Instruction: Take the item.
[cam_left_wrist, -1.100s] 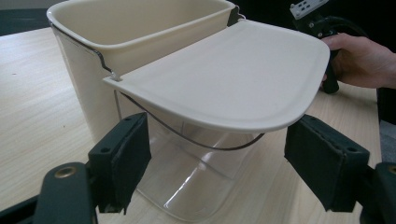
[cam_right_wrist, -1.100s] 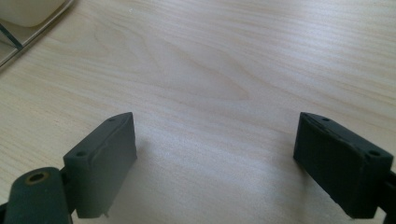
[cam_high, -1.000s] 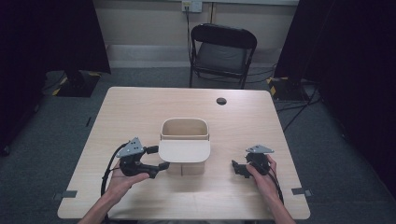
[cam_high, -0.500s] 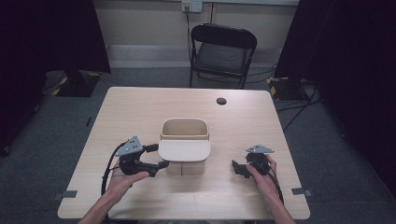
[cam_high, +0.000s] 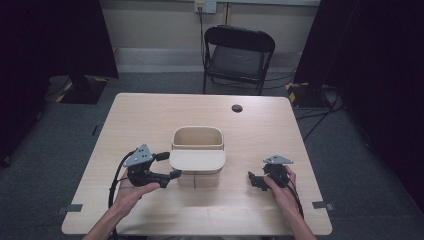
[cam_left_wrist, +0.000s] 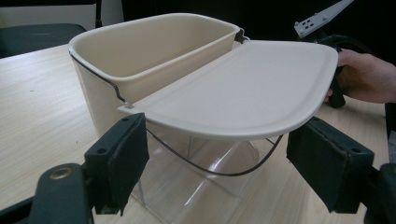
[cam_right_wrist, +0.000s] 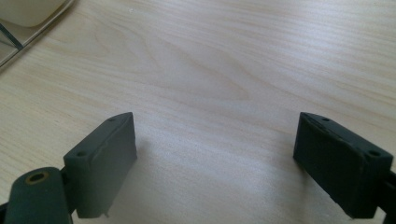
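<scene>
Cream bin (cam_high: 197, 142) mid-table (cam_high: 150, 115), lid (cam_high: 197, 161) swung flat toward the person. Left gripper (cam_high: 170, 167) jaws spread, straddling the lid's edge, not clamped. Right gripper (cam_high: 256, 181) released, well apart to the bin's right.

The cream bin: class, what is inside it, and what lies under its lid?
The cream bin looks empty, though its floor is hidden. Under the open lid sit a clear base and a wire bail.

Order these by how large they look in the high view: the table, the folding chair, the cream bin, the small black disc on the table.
1. Table
2. Folding chair, though it stands farther from the camera, so its true size is less sure
3. Cream bin
4. Black disc
</scene>
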